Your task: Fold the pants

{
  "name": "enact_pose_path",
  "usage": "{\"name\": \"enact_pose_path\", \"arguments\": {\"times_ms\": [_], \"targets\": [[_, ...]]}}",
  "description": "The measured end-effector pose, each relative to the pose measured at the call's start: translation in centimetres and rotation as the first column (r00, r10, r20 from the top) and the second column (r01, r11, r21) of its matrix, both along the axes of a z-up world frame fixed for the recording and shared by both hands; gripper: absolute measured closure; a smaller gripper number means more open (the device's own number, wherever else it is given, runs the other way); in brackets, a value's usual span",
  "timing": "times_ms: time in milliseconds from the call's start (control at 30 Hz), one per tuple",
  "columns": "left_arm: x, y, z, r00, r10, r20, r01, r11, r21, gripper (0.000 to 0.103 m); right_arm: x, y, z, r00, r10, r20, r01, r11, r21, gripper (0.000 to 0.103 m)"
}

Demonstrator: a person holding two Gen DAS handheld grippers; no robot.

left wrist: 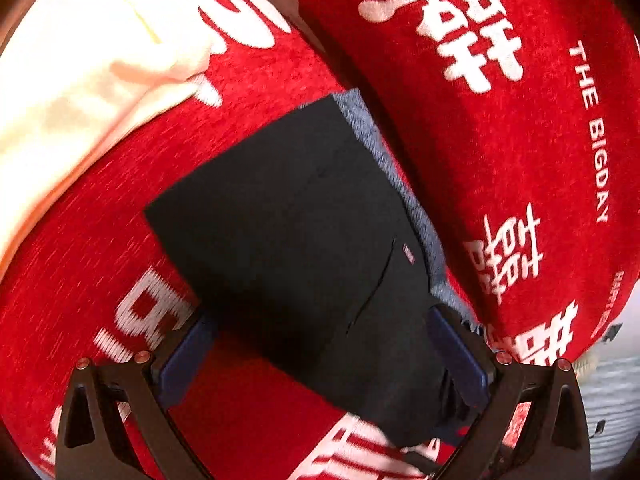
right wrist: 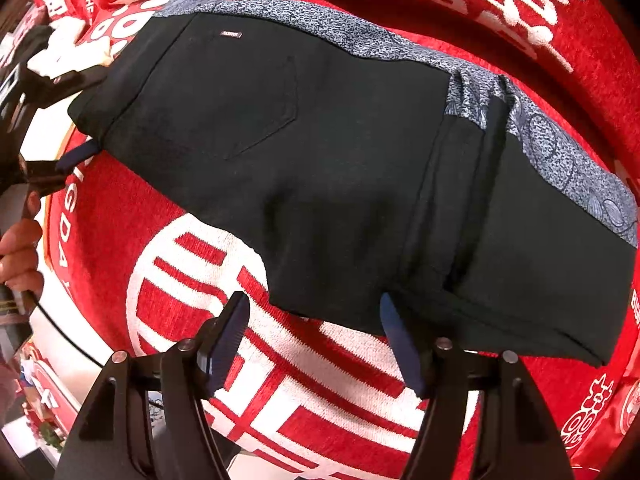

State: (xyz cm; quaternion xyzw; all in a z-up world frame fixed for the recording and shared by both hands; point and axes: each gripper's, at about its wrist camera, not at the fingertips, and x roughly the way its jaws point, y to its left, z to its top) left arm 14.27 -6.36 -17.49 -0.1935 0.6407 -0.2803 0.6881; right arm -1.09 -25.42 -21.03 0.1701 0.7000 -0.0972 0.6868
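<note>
On the red blanket (right wrist: 132, 240), the black pants (right wrist: 304, 168) are seen folded into a compact stack over a grey patterned garment (right wrist: 352, 40). Both grippers, left gripper (left wrist: 332, 352) and right gripper (right wrist: 316, 344), are spread, gripping nothing; only tidying appears left.

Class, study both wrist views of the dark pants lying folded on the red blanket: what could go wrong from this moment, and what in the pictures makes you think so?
1. The left gripper is open astride one end of the black pants; closing may catch only the top layer, so the fold slips.
2. The right gripper, open at the edge, could drag the bundle askew.
3. The patterned grey cloth beneath might get pinched too.
</note>
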Motion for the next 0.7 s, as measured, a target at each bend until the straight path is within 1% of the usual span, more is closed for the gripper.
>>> {"name": "enact_pose_path", "arguments": {"times_ms": [67, 100, 133, 167, 233, 267, 333, 367, 400, 433, 467, 500, 533, 567, 600, 633, 667, 700], "targets": [[0.4, -0.6, 0.4, 1.0, 0.022, -0.008, -0.022, 1.0, 0.012, 0.0, 0.0, 0.1, 0.0, 1.0, 0.0, 0.001, 0.0, 1.0, 0.003, 0.032], [0.4, -1.3, 0.5, 1.0, 0.022, -0.012, -0.022, 1.0, 0.016, 0.0, 0.0, 0.0, -0.1, 1.0, 0.0, 0.002, 0.0, 1.0, 0.004, 0.032], [0.5, -1.8, 0.9, 1.0, 0.01, -0.012, -0.01, 1.0, 0.002, 0.0, 0.0, 0.0, -0.1, 1.0, 0.001, 0.002, -0.001, 1.0, 0.005, 0.032], [0.3, -2.5, 1.8, 1.0, -0.006, 0.012, 0.006, 1.0, -0.011, 0.0, 0.0, 0.1, -0.1, 1.0, 0.0, 0.003, 0.0, 1.0, 0.006, 0.032], [0.0, -3.5, 2.7, 0.997, -0.04, 0.072, 0.041, 0.999, -0.008, 0.0, 0.1, -0.3, -0.1, 1.0, 0.001, 0.004, -0.001, 1.0, 0.008, 0.032], [-0.1, -4.1, 2.6, 0.995, -0.056, 0.087, 0.055, 0.998, 0.016, 0.0, 0.1, -0.2, -0.2, 1.0, 0.0, 0.004, -0.001, 1.0, 0.007, 0.032], [0.2, -4.4, 1.2, 0.998, -0.051, 0.041, 0.048, 0.996, 0.069, 0.0, 0.2, -0.5, -0.1, 1.0, 0.002, 0.002, -0.002, 1.0, 0.008, 0.032], [0.5, -4.3, 0.4, 0.999, -0.034, 0.007, 0.033, 0.995, 0.089, 0.003, 0.3, -0.5, -0.1, 1.0, 0.003, 0.003, -0.003, 1.0, 0.009, 0.032], [0.6, -4.2, 0.3, 1.0, -0.019, 0.001, 0.019, 0.995, 0.097, 0.008, 0.4, -0.6, 0.1, 1.0, 0.004, 0.005, -0.004, 1.0, 0.011, 0.032], [0.7, -4.2, 0.5, 1.0, -0.013, 0.014, 0.011, 0.994, 0.105, 0.011, 0.5, -0.7, 0.3, 1.0, 0.003, 0.008, -0.003, 1.0, 0.016, 0.032], [0.6, -4.5, 0.8, 0.999, -0.02, 0.031, 0.016, 0.989, 0.146, 0.021, 0.5, -0.8, 0.6, 1.0, 0.001, 0.016, -0.001, 1.0, 0.023, 0.032], [0.5, -4.6, 0.9, 0.998, -0.034, 0.048, 0.024, 0.982, 0.189, 0.039, 0.7, -0.9, 1.3, 0.999, -0.006, 0.032, 0.005, 1.0, 0.031, 0.032], [0.4, -4.9, 1.0, 0.996, -0.052, 0.071, 0.034, 0.971, 0.235, 0.048, 1.0, -1.2, 2.1, 0.999, -0.014, 0.051, 0.013, 0.999, 0.035, 0.032], [0.2, -5.2, 1.1, 0.992, -0.077, 0.104, 0.044, 0.958, 0.285, 0.062, 1.4, -1.6, 3.1, 0.997, -0.024, 0.075, 0.022, 0.999, 0.038, 0.032], [0.0, -5.3, 1.2, 0.987, -0.103, 0.122, 0.062, 0.951, 0.304, 0.064, 1.8, -1.9, 4.0, 0.995, -0.034, 0.098, 0.03, 0.999, 0.041, 0.032], [-0.4, -5.7, 1.6, 0.979, -0.132, 0.156, 0.076, 0.943, 0.324, 0.064, 2.5, -2.5, 5.1, 0.991, -0.047, 0.129, 0.041, 0.998, 0.048, 0.032], [-0.9, -6.2, 2.2, 0.965, -0.172, 0.198, 0.094, 0.931, 0.352, 0.065, 3.4, -3.1, 6.1, 0.987, -0.056, 0.153, 0.047, 0.997, 0.061, 0.031], [-1.9, -7.1, 3.1, 0.931, -0.246, 0.269, 0.121, 0.904, 0.41, 0.066, 4.3, -3.6, 6.7, 0.984, -0.058, 0.167, 0.046, 0.996, 0.075, 0.031]]}}
